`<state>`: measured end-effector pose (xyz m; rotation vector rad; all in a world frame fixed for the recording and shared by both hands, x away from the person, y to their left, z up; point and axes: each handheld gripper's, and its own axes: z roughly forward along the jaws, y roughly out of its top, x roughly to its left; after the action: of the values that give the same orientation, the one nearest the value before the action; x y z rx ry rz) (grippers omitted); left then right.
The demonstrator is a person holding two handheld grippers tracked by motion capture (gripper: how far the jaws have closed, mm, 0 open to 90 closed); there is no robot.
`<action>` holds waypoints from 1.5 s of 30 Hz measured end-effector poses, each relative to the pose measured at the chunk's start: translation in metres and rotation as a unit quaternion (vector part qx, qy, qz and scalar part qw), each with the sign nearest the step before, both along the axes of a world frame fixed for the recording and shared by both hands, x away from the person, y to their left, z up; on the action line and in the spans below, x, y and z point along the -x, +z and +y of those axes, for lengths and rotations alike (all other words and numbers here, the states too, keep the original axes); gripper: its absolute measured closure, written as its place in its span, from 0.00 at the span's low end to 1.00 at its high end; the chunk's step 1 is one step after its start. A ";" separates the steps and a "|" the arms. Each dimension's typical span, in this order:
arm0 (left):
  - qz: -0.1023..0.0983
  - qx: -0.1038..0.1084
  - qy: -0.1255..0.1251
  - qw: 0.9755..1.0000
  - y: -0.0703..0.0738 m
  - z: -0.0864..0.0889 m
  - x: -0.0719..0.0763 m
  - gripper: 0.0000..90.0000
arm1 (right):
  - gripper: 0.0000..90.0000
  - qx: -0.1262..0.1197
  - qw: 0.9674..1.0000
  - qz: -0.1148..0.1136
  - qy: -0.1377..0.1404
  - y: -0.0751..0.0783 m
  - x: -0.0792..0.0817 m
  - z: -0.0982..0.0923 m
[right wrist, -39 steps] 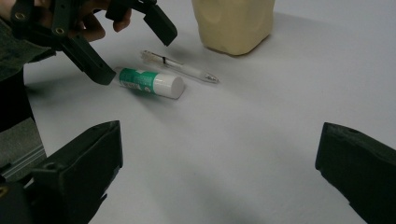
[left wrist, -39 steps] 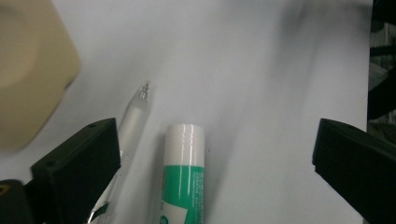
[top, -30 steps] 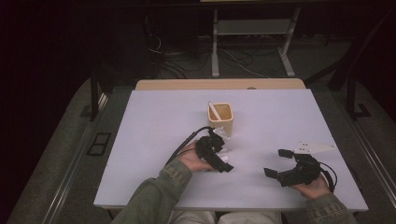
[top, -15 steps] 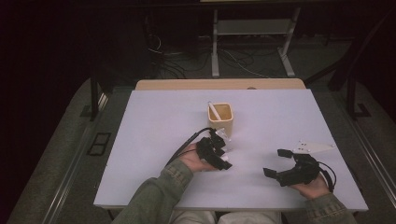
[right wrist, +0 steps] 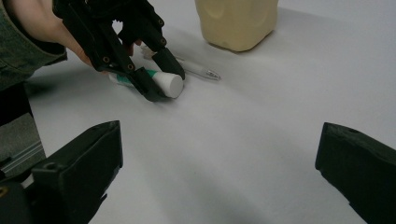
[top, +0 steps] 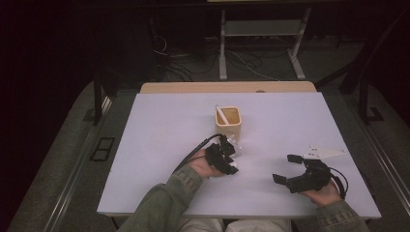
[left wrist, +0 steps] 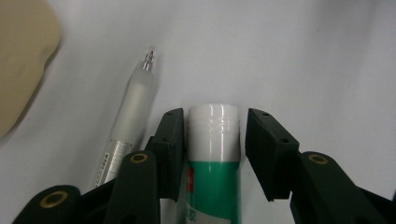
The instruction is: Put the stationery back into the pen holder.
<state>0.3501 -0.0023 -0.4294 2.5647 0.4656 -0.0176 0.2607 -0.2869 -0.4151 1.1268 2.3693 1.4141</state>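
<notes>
White-capped and green-bodied, the glue stick [left wrist: 213, 158] lies flat on the table [top: 159, 145], just in front of the beige cup [top: 227, 121] and beside a clear pen [left wrist: 128, 112]. The left gripper [left wrist: 213, 154] straddles it near the cap end; its jaws have just been closing, and the left pad touches the tube while the right pad stands a sliver off, so the grip is not yet made. From the right gripper view the same pair brackets the stick [right wrist: 161, 81] low against the table. The right gripper [right wrist: 219, 158] rests well apart near the table's right edge, jaws wide and empty. I judge the stick light, rigid and smooth-walled, so it should take a firm pinch without giving but could roll or slip if caught on the rounded cap alone. Best hold is across the straight green barrel just behind the cap, jaws square to its axis. The pen lies close enough to be nudged.
</notes>
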 end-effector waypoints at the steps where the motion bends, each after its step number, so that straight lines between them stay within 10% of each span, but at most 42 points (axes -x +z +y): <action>1: -0.003 -0.001 0.000 1.000 0.000 0.000 0.000 0.65 | 0.00 0.000 1.000 0.000 0.000 0.000 0.000 0.000; 19: 0.007 -0.008 -0.001 1.000 0.003 0.004 -0.004 0.71 | 0.00 0.002 1.000 0.001 -0.002 0.000 0.000 -0.001; 33: 0.006 0.050 0.020 0.999 0.021 0.021 -0.006 0.71 | 0.00 0.002 1.000 0.001 -0.003 -0.001 0.000 -0.001; 45: 0.004 0.115 0.041 0.992 0.037 0.039 -0.011 0.71 | 0.00 0.002 1.000 0.001 -0.002 -0.001 0.000 0.000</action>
<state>0.3611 0.0369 -0.3923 2.3182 0.5396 -0.0496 0.2605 -0.2874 -0.4159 1.1336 2.3685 1.4066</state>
